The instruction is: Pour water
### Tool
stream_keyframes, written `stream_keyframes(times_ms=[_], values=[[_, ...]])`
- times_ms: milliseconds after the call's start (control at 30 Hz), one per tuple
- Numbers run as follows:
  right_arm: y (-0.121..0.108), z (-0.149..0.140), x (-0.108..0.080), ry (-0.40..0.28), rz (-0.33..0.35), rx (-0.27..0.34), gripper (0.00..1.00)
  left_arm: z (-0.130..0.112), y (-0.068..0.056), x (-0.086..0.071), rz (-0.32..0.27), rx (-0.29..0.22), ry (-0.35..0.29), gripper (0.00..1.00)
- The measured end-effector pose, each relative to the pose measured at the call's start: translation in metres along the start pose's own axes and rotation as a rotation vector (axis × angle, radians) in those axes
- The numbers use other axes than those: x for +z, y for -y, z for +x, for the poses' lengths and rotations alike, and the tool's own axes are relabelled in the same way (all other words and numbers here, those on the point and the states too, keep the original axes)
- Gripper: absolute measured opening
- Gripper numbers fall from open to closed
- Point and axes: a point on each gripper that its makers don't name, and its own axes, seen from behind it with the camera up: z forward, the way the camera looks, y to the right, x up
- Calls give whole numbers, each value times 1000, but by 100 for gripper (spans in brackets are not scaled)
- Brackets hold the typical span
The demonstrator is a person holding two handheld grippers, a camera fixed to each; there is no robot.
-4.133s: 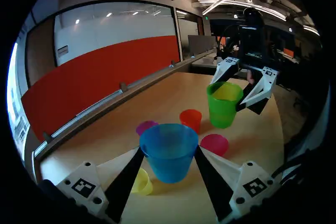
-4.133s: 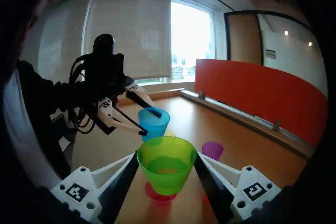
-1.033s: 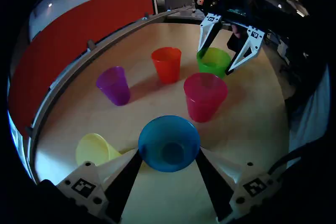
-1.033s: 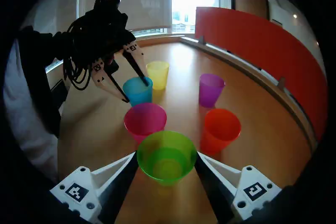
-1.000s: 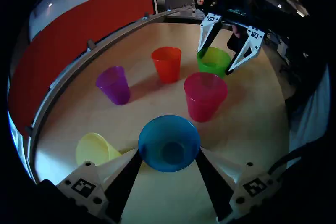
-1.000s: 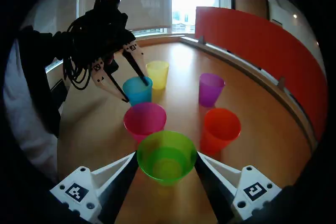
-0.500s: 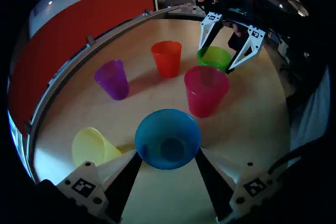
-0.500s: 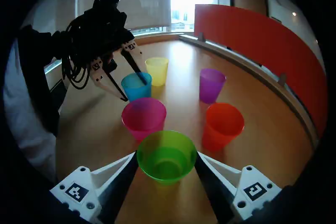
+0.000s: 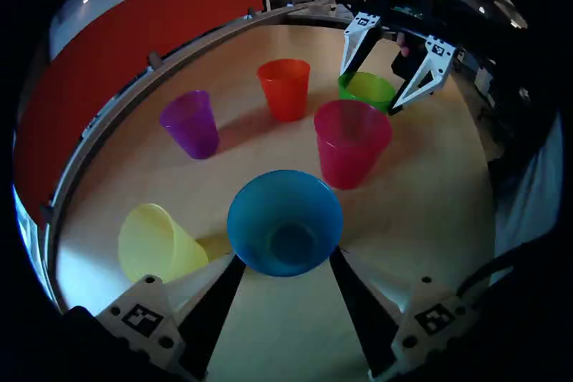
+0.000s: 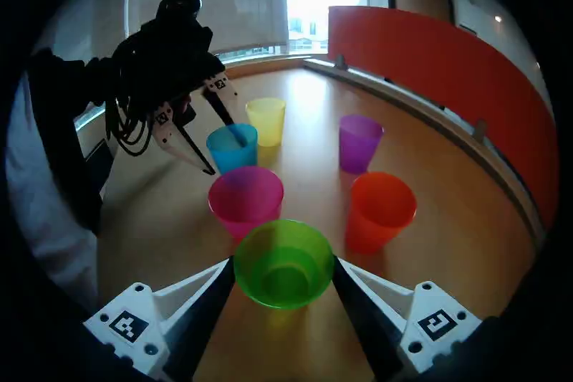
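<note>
A see-through blue cup (image 9: 284, 223) and a see-through green cup (image 10: 284, 263) are standing upright, well apart, mouths opening upward.

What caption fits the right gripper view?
Right claw grips a green plastic cup, facing the left claw's blue plastic cup.

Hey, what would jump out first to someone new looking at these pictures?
Bright plastic cups: the left gripper holds a blue cup, the right gripper a green cup. A pink cup, orange cup, purple cup and yellow cup stand on the wooden table beside a long red panel.
</note>
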Motion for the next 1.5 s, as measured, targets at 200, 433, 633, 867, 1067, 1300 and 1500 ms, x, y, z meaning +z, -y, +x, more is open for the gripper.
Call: stream_keyframes(times_ms=[200,433,633,867,1067,1300,1500], values=[[0,-6,-4,9,-16,6,97,-4,1,-5,10,-3,1,85],[0,-14,-12,13,-34,19,97,-11,1,-14,28,-18,-1,85],[3,-19,-21,21,-51,18,97,-18,1,-22,47,-30,-1,85],[6,-25,-33,25,-76,18,97,-26,4,-33,78,-50,-5,85],[9,-34,-46,24,-102,33,97,-32,4,-43,101,-71,-13,85],[9,-38,-56,-2,-134,67,97,-39,5,-51,135,-92,-19,86],[3,-40,-59,-23,-169,108,97,-39,11,-61,176,-114,-36,85]])
